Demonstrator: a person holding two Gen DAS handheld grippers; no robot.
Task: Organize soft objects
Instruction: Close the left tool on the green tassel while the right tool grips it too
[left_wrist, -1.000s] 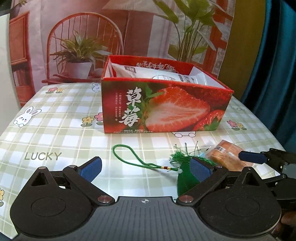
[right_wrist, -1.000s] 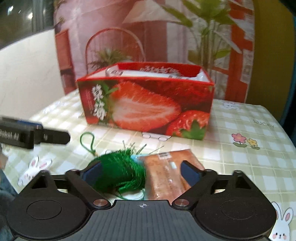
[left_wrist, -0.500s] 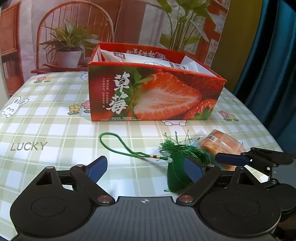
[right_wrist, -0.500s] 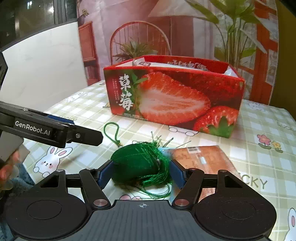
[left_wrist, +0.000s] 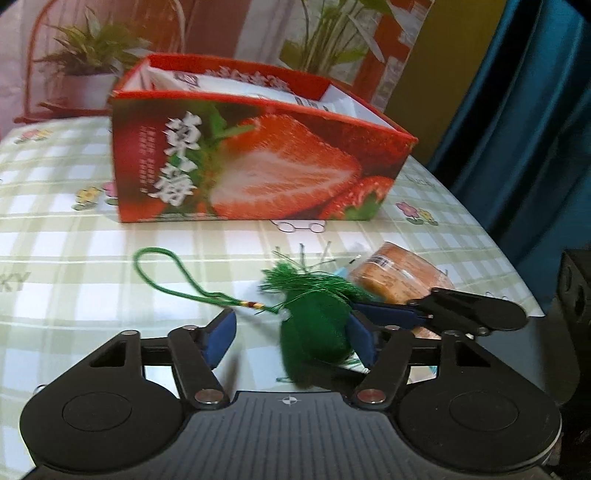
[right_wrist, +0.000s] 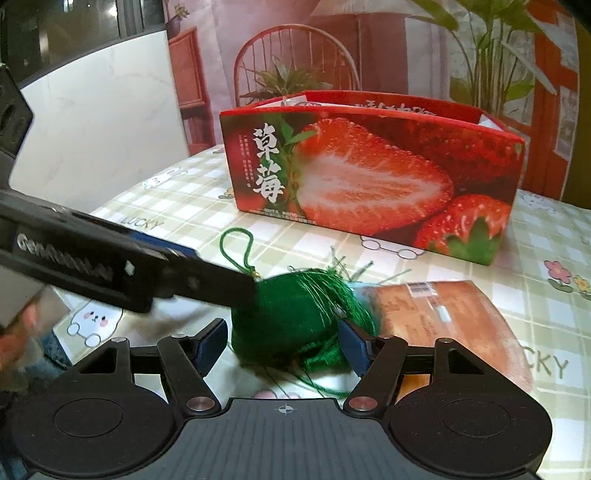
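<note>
Busy with the grab step: picking the pouch up off the table. Low in the middle of the right view, pinching that green pouch with the right gripper, one blue pad on each side, or so it looks, though with maybe a tiny gap at the left pad. Low in the middle of the left view, holding the left gripper spread wide around the same pouch, with the right pad close to it and the left pad well apart from it. Seen from the right view, poking in from the left edge with that left gripper, its tip just touching the pouch. Not yet lifted, going by the pouch resting on the checked cloth. Trailing from the pouch toward the left of the left view, a thin cord in a loop, plus a fuzzy tassel on top. Just right of the pouch, touching its tassel, a bread pack, untouched. Farther back, in the upper middle of both views, the red box, open on top with white bags inside. Next, probably: squeeze softly, lift straight up, mind the cord so as not to drag it or snag the bread pack, pull the left gripper clear, then carry over the box wall and drop inside.
</note>
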